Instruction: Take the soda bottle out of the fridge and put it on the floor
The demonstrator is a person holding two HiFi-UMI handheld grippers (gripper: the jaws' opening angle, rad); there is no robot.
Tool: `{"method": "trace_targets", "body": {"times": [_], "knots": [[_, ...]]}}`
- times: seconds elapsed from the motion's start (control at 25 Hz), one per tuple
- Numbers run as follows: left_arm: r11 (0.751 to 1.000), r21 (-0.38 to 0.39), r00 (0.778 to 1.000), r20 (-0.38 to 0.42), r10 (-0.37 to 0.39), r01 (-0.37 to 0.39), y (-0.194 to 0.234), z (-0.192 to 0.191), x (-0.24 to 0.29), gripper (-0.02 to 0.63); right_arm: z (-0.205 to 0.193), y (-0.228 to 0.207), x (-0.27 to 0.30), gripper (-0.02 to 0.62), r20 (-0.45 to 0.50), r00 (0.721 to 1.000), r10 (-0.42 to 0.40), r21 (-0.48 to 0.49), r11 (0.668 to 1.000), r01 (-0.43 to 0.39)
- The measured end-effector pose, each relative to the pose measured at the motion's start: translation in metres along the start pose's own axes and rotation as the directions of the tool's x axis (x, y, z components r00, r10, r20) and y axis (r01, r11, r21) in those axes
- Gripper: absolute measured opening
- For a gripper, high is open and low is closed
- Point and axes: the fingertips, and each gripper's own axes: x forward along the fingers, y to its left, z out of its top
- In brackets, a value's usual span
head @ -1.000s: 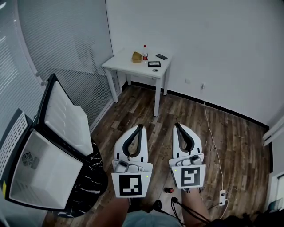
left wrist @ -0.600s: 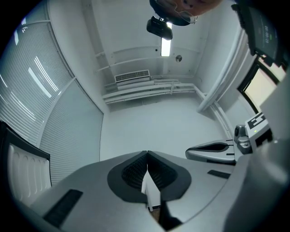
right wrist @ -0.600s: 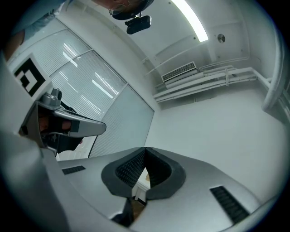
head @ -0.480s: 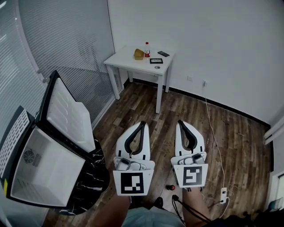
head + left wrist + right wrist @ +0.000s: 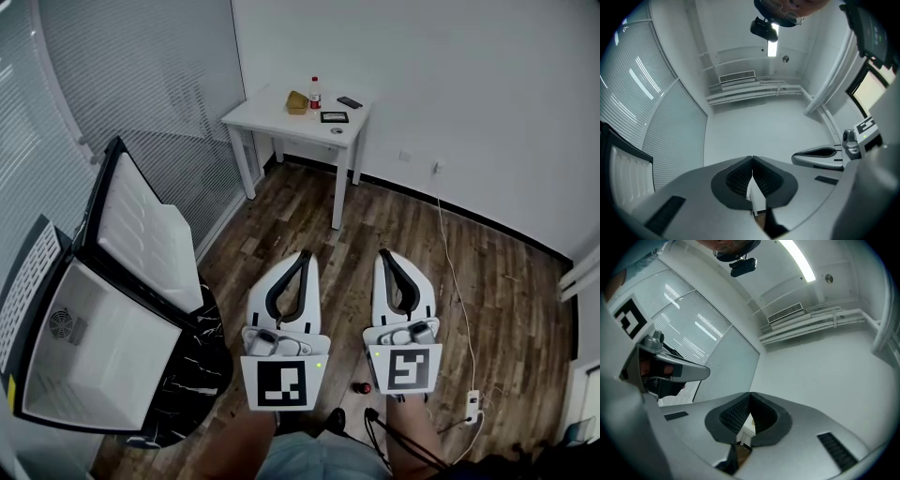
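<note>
- The left gripper [image 5: 301,254] and the right gripper [image 5: 385,253] are held side by side, low over the wooden floor [image 5: 309,220], both pointing towards the far wall.
- On the left gripper [image 5: 752,160] the jaws are pressed together with nothing between them.
- The right gripper [image 5: 750,395] is the same: jaws together, nothing in them.
- The soda bottle [image 5: 315,94] stands upright at the far edge of the white table [image 5: 270,118], well apart from both grippers.
- Just left of the bottle sits a yellowish thing [image 5: 297,101]; a dark phone [image 5: 349,102] lies to its right.
- On the near left the fridge [image 5: 98,361] stands with its door [image 5: 141,234] swung wide open.
- A white cable [image 5: 450,272] runs along the floor on the right.
</note>
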Motion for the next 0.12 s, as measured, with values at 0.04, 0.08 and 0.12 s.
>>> {"method": "trace_targets", "body": {"times": [0.04, 0.08, 0.12], "knots": [[1.000, -0.004, 1.000, -0.001, 0.001, -0.001, 0.0003, -0.0006, 0.0000, 0.017, -0.0002, 0.0001, 0.0002, 0.012, 0.000, 1.000, -0.001, 0.000, 1.000, 0.001], [1.000, -0.010, 1.000, 0.000, 0.002, -0.002, 0.0007, -0.0011, 0.0001, 0.017, -0.0005, 0.0002, 0.0005, 0.012, 0.000, 1.000, -0.002, 0.000, 1.000, 0.002], [1.000, -0.014, 1.000, 0.000, 0.003, -0.003, 0.0011, -0.0015, 0.0001, 0.017, -0.0008, 0.0004, 0.0008, 0.012, 0.000, 1.000, -0.003, -0.001, 1.000, 0.003]]}}
